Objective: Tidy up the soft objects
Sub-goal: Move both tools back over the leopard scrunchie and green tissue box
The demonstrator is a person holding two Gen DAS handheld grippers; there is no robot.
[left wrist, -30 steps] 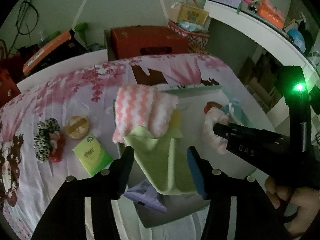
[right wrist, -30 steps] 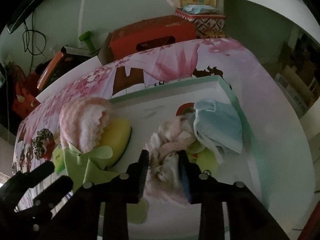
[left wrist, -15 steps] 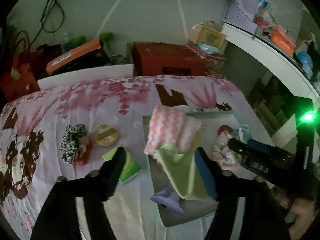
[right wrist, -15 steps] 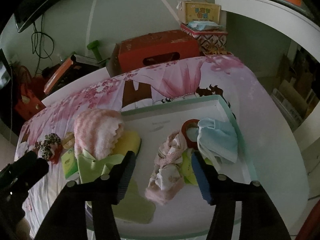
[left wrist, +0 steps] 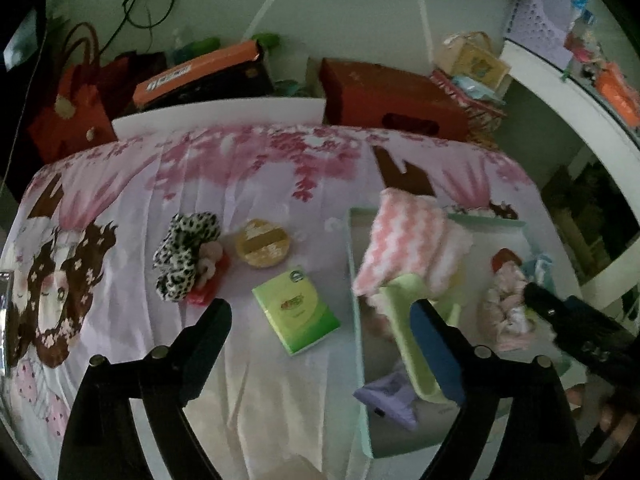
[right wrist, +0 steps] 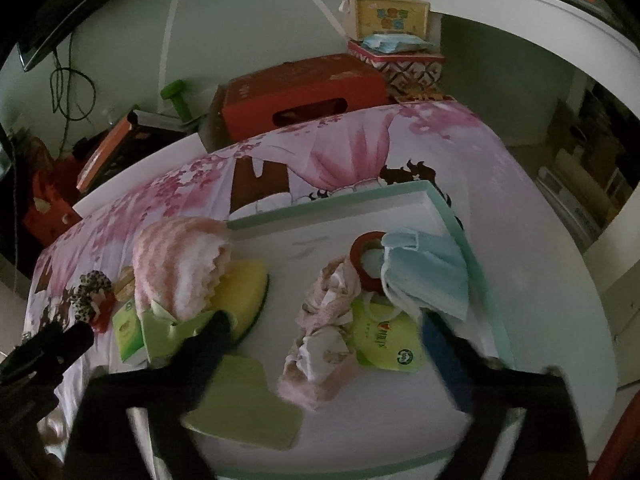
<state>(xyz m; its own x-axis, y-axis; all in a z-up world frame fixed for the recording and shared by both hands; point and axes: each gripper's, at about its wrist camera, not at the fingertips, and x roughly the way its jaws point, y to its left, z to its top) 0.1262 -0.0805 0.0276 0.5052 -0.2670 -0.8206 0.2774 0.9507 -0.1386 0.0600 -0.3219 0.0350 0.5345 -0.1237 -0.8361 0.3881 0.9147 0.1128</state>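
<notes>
Now both tongs stand wide and are opening further, and neither holds anything. The left tongs [left wrist: 320, 324] hover above the flowered bedsheet [left wrist: 224, 184], with the green tissue pack [left wrist: 296, 312] lying in the gap between the fingers, untouched. The right tongs [right wrist: 324, 332] hang over the shallow tray [right wrist: 448, 208], the crumpled pink cloth [right wrist: 320, 344] lying loose beneath them on the tray floor.

Already in the tray are the pink zigzag towel [left wrist: 408, 248], the pale green cloth [right wrist: 244, 400] and a blue mask [right wrist: 424, 276]. The leopard scrunchie [left wrist: 184, 252] and a round puff [left wrist: 262, 242] wait outside on the sheet.

The towel sits on the tray's left rim and could topple out if the left tongs brush it. The slick pack may also slide away on the sheet when pinched.
</notes>
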